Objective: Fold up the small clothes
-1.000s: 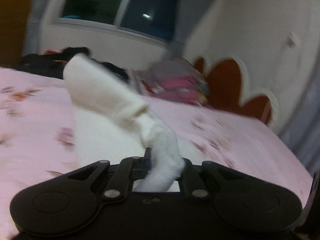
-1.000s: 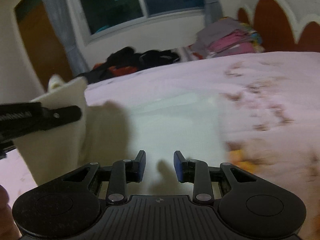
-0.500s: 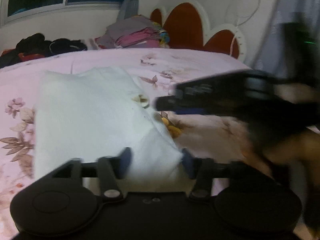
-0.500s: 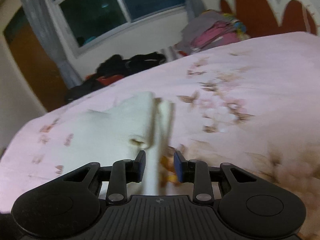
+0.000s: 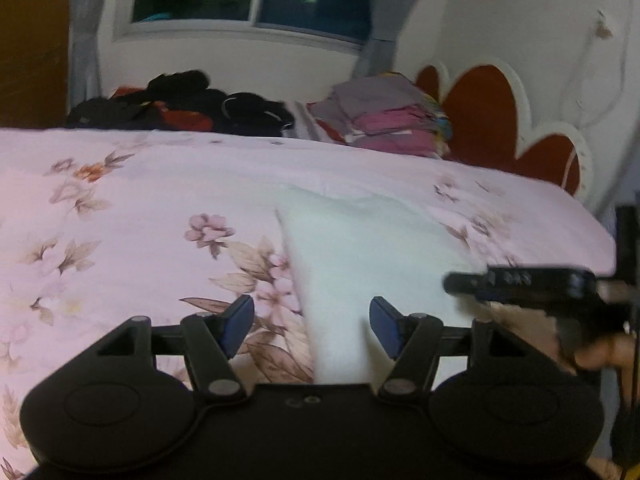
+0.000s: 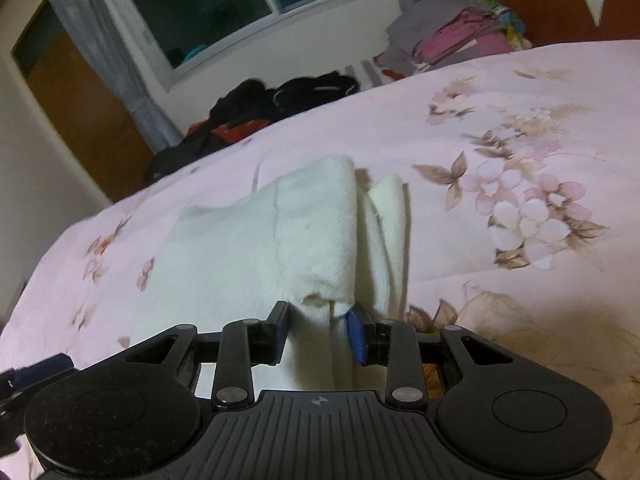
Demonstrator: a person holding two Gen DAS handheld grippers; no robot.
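Note:
A small white fleecy garment (image 5: 372, 248) lies on the pink flowered bedspread (image 5: 132, 208). My left gripper (image 5: 311, 326) is open just above its near end, which shows between the fingers without touching the pads. My right gripper (image 6: 318, 330) is open by a narrow gap. A thick folded-over edge of the garment (image 6: 316, 232) runs into that gap, and a second flap (image 6: 390, 216) stands beside it on the right. I cannot see the pads pressing on it. The right gripper (image 5: 472, 282) also shows at the right edge of the left wrist view.
At the far side of the bed are a stack of folded grey and pink clothes (image 5: 384, 120) and a heap of dark clothes (image 5: 184, 100). A red and white scalloped headboard (image 5: 488, 120) stands on the right. A window and a brown door lie beyond.
My left gripper let go of the white garment, which it held lifted a second ago, and opened. The garment now lies on the bed, and its folded edge sits between the right fingers.

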